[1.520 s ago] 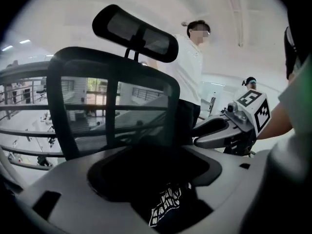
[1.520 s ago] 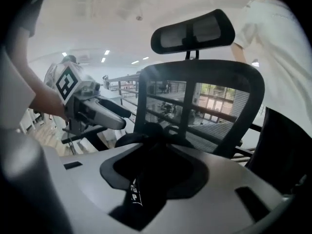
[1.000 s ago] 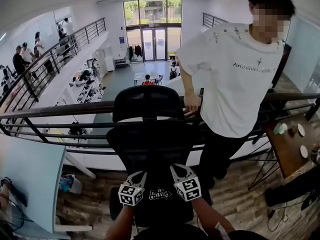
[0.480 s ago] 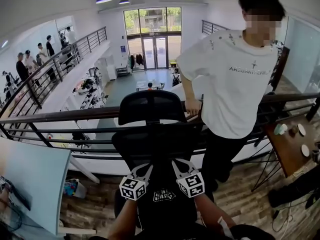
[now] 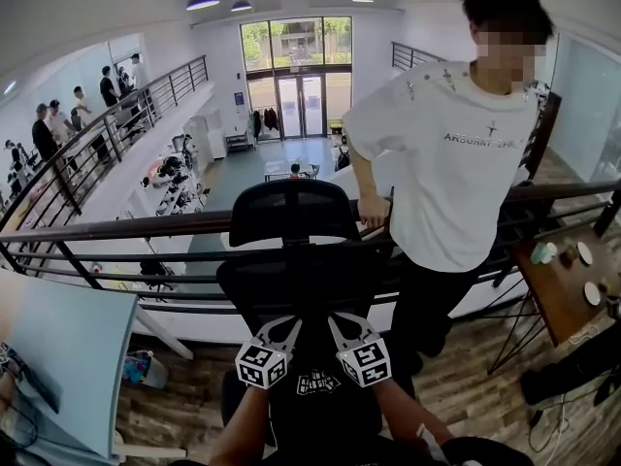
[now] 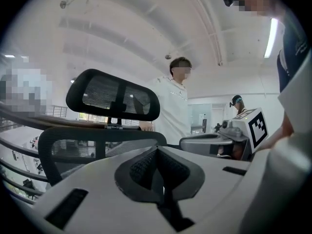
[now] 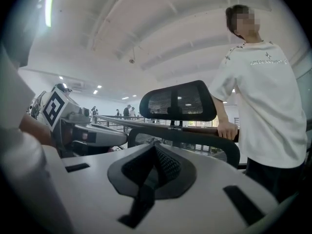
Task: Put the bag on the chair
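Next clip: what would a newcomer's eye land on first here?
A black mesh office chair stands dead centre against the mezzanine railing, with a person in a white T-shirt leaning on the rail at right. At the bottom, the left gripper and right gripper, both shut, show just above a black bag with white print.

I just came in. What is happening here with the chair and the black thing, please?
A person holds tongs in each hand. The left tongs and the right tongs are both shut on a black bag. The bag hangs under them, close in front of a black office chair. It does not seem to be set down on the seat yet. Another person in a white shirt stands behind the chair at the railing.
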A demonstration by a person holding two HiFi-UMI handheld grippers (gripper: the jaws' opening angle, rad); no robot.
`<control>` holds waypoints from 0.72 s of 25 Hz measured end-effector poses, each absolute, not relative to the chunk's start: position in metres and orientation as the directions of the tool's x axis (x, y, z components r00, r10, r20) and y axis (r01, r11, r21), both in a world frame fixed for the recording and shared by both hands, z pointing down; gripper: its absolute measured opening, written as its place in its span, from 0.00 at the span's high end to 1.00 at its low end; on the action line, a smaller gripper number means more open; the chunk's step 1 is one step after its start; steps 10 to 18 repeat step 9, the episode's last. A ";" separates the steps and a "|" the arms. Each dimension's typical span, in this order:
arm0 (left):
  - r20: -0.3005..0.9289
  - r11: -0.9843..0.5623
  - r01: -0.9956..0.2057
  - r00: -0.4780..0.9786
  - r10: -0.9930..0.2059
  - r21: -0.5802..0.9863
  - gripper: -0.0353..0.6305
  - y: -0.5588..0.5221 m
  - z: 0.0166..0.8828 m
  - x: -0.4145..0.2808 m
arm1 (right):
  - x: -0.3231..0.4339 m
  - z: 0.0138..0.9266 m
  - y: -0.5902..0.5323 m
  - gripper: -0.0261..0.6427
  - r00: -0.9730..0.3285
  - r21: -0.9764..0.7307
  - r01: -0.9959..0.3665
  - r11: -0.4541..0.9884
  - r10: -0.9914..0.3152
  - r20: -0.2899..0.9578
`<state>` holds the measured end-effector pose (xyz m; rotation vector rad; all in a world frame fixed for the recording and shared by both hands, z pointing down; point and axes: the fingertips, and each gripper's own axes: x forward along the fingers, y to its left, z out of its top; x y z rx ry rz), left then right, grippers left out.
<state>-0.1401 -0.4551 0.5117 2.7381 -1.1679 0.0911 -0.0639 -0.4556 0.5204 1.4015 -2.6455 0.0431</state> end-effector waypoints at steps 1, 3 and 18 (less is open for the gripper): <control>0.125 -0.683 -0.719 0.695 -0.708 0.128 0.93 -0.454 0.514 -0.138 | -0.062 0.521 -0.455 0.93 -0.553 0.044 -0.825 0.564 -0.820 0.145; 0.132 -0.685 -0.716 0.698 -0.704 0.133 0.93 -0.450 0.516 -0.133 | -0.060 0.522 -0.455 0.93 -0.558 0.043 -0.821 0.570 -0.816 0.152; 0.134 -0.696 -0.706 0.708 -0.694 0.131 0.93 -0.449 0.519 -0.137 | -0.070 0.528 -0.457 0.93 -0.597 0.072 -0.787 0.613 -0.786 0.159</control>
